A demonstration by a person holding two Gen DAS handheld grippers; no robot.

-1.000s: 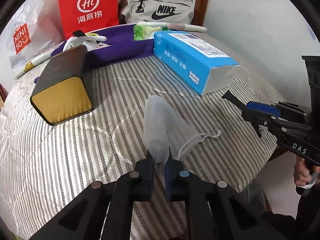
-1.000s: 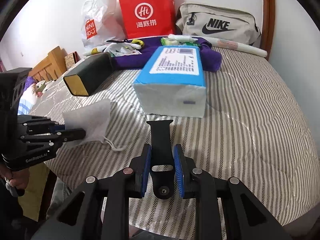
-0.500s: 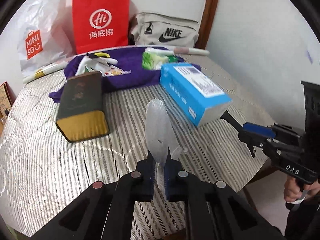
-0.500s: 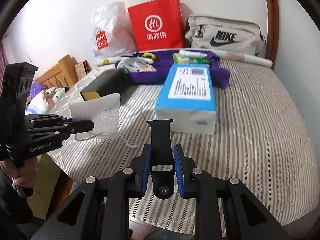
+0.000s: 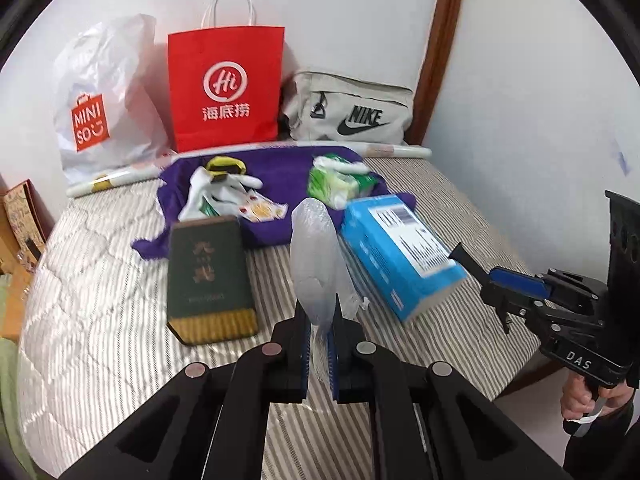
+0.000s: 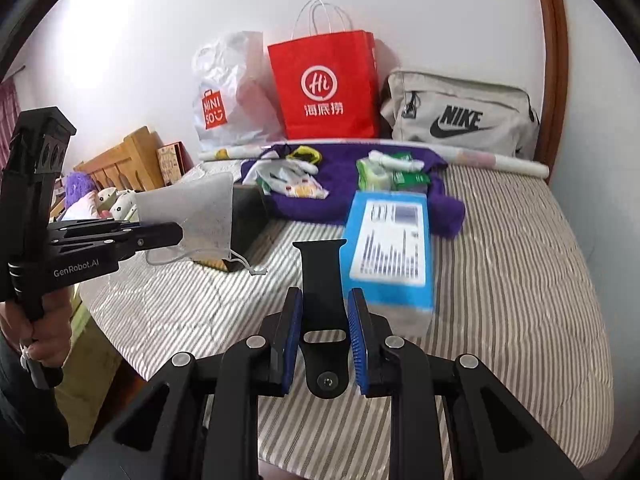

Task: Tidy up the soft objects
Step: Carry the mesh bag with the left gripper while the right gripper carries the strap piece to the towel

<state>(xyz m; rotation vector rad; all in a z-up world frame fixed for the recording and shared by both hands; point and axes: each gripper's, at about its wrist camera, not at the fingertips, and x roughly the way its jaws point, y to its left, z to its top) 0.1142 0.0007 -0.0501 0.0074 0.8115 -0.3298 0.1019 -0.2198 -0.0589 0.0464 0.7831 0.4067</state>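
My left gripper (image 5: 318, 326) is shut on a white translucent drawstring pouch (image 5: 312, 264) and holds it upright in the air above the bed's near edge; the pouch also shows in the right wrist view (image 6: 196, 212) with its cord hanging. My right gripper (image 6: 323, 312) is shut on a black watch strap (image 6: 322, 276), held above the bed; the strap's tip shows in the left wrist view (image 5: 466, 260). A purple cloth (image 5: 280, 176) at the back of the bed carries white gloves (image 5: 216, 188) and green tissue packs (image 5: 340, 184).
On the striped bed (image 5: 100, 280) lie a dark green and gold box (image 5: 208, 276) and a blue tissue box (image 5: 396, 256). A red paper bag (image 5: 226, 88), a white Miniso bag (image 5: 100, 112) and a grey Nike bag (image 5: 352, 112) stand against the wall.
Both grippers have risen and pulled back from the bed, each keeping its hold. The pouch has come up off the bedcover and hangs in the air.
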